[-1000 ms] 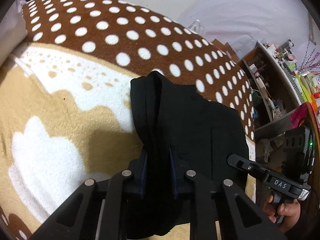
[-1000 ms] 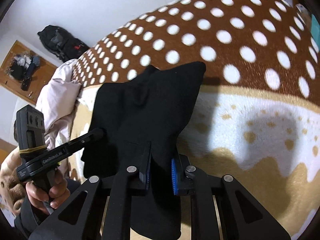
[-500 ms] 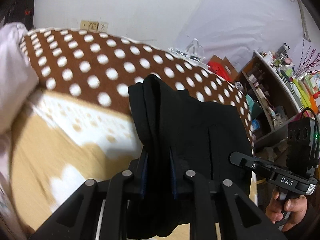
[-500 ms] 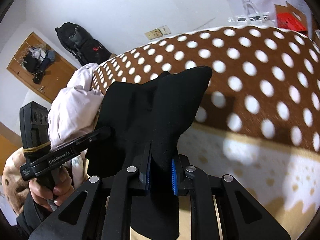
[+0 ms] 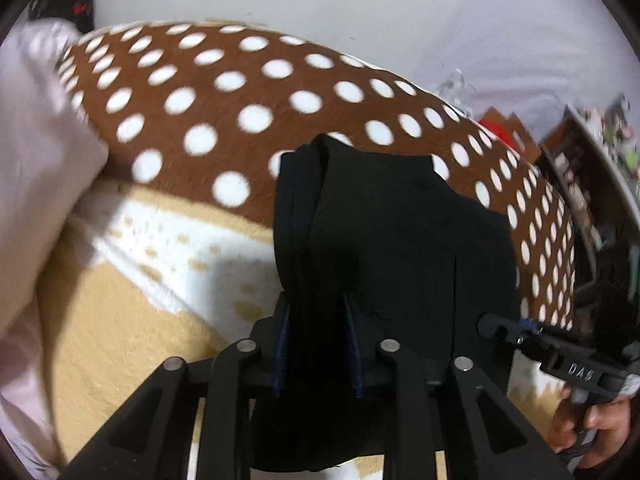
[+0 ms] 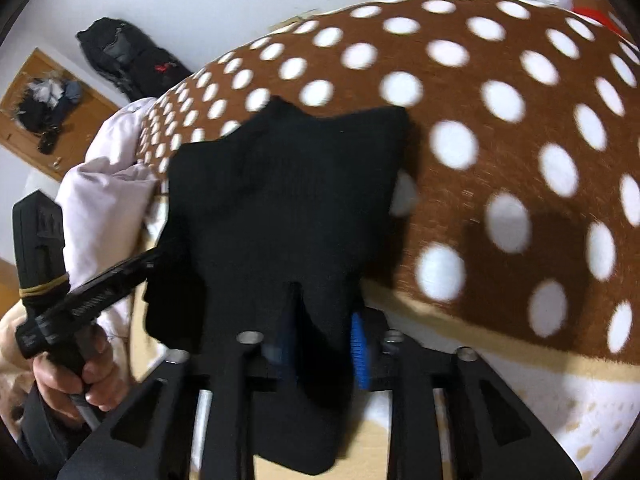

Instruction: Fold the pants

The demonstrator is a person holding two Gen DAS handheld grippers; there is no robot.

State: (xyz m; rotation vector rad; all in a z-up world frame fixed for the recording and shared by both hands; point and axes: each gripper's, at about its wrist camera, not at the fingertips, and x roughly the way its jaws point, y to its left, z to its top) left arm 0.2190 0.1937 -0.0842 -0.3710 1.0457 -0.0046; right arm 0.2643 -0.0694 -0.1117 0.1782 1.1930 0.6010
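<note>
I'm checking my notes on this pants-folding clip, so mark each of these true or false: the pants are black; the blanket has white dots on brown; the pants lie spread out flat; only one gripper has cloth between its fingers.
1. The pants are black. True: black fabric pants.
2. The blanket has white dots on brown. True: the brown fleece blanket.
3. The pants lie flat. False: they are bunched and folded.
4. Only one gripper has cloth between its fingers. False: it sits in the left gripper and the right gripper, both of which have just been opening.
</note>
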